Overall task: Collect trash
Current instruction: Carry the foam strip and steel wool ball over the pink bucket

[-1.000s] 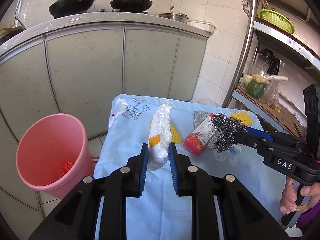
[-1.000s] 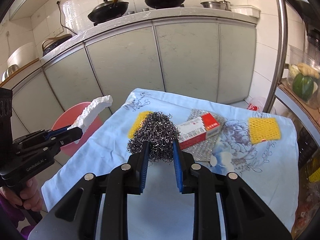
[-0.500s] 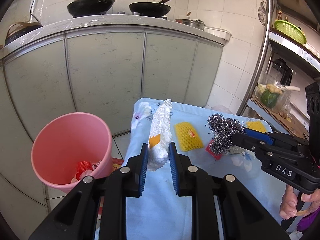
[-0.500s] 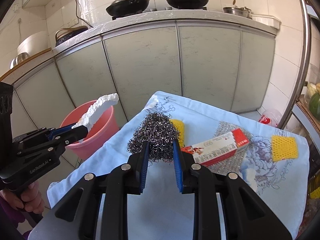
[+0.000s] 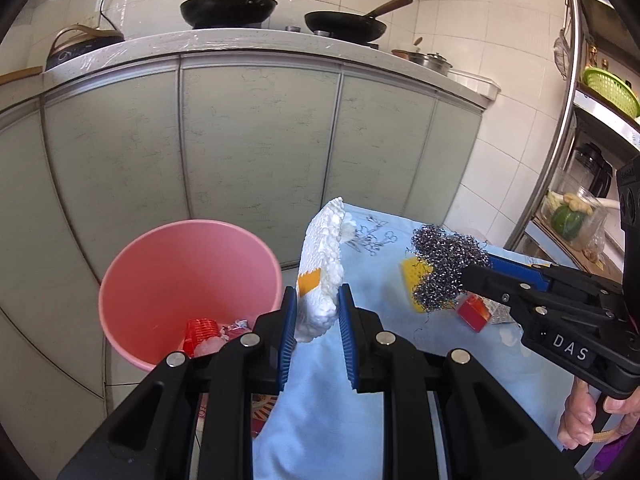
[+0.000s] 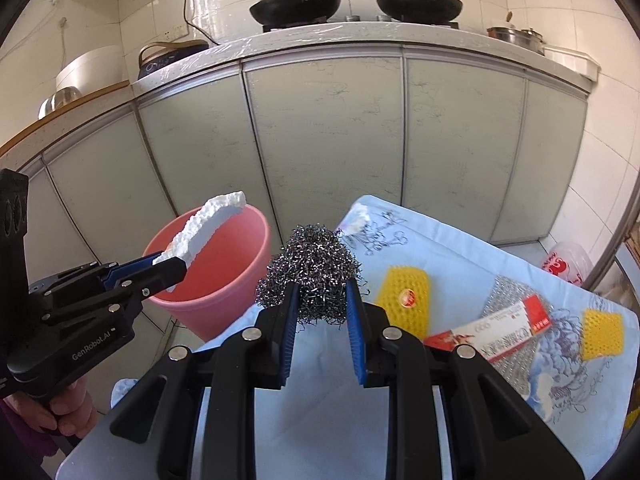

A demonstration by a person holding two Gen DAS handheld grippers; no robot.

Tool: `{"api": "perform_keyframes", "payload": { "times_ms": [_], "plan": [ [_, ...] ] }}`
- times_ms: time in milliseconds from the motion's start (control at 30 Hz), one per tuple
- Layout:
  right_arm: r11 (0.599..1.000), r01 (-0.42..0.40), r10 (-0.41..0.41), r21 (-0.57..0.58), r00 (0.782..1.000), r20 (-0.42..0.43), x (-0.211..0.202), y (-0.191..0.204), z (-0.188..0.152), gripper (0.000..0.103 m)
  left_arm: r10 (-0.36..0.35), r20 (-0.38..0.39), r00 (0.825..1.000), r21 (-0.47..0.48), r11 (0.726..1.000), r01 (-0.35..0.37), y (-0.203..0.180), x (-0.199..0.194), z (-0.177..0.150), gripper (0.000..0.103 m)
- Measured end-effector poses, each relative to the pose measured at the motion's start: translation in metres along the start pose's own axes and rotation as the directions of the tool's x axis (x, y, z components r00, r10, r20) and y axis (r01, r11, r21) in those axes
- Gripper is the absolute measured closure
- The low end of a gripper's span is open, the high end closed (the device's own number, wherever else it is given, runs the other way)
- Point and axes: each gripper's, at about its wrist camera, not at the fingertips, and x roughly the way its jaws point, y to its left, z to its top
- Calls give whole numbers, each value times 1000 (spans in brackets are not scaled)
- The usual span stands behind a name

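Both sets of jaws are closed on trash. Those of the left gripper (image 5: 317,322) pinch the bottom end of a white foam piece (image 5: 322,264). It stands up tall between the blue pads (image 5: 289,332) and has an orange patch low on one side. From the right wrist view, the foam (image 6: 204,230) sticks out in front of the bin's open top, up in the air.

On the right gripper (image 6: 320,312), the jaws squeeze a ball of steel wool (image 6: 314,270). The wool is lifted off the table. In the left wrist view it (image 5: 444,272) hangs over the cloth, in front of a yellow sponge (image 5: 410,276).

A pink bin (image 5: 180,280) stands on the floor just beside the table's near corner. Some red and white bits (image 5: 212,334) lie at its bottom.

A light blue cloth (image 6: 440,264) with drawn flowers covers the table. On it lie a yellow sponge (image 6: 404,296) close to the wool, a red and white box (image 6: 492,332) resting on a shiny silver pad (image 6: 508,364), and a second yellow sponge (image 6: 602,334) farther to the right.

Behind it all are grey cupboard doors (image 6: 320,140). Two black pans (image 6: 296,2) sit on the counter above them.
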Motion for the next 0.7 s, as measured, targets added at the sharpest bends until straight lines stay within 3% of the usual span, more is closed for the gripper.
{"api": "perform_keyframes", "payload": {
  "times_ms": [700],
  "plan": [
    [984,-99,96,-150,995,-28,54,74,26,79,112,-9,994,-122,986,-112,68,5,-2,83]
  ]
}}
